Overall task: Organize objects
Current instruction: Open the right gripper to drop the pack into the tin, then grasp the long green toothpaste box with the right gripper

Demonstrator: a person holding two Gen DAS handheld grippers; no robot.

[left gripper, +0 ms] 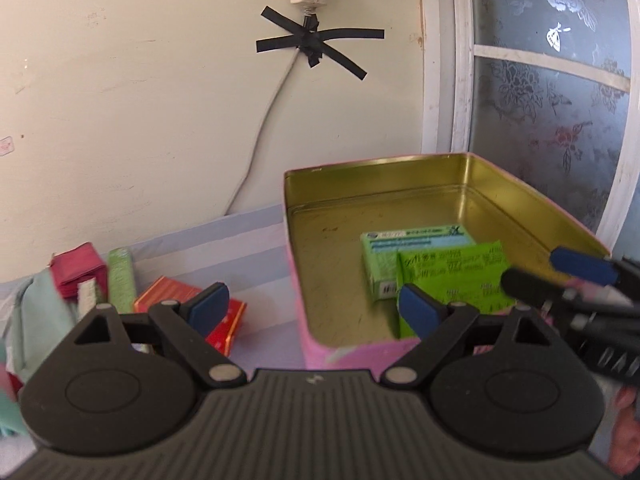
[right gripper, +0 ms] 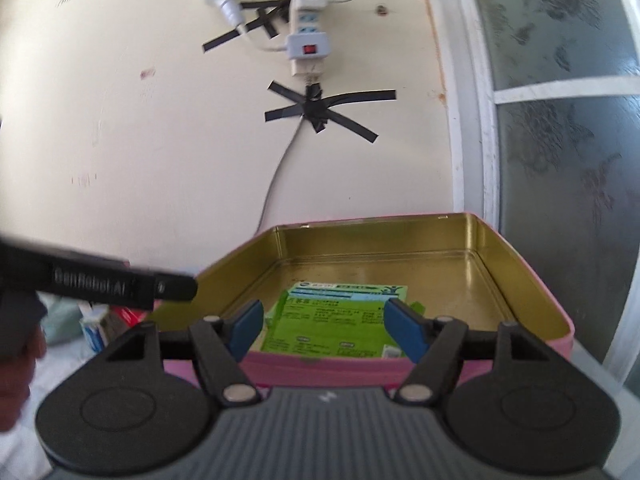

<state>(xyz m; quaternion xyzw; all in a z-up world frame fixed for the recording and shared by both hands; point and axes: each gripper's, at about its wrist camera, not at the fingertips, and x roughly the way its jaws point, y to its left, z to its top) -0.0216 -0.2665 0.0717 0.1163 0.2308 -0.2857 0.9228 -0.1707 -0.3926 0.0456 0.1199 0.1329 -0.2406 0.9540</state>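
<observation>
In the pink tin [left gripper: 420, 200], green packets [left gripper: 448, 276] lie flat, lengthwise toward the wall; both grippers' fingers spread, empty.

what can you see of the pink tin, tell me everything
The pink tin is an open rectangular metal box with no lid on it, pink outside and shiny gold inside, with rounded corners and low walls. It sits upright on a pale striped cloth near the wall and window frame. Inside, a green box lies flat with a bright green packet overlapping it; the rest of the floor is bare.

Open, empty right claw [right gripper: 322, 330] over pink tin [right gripper: 532, 264] with green packets [right gripper: 320, 328].
</observation>
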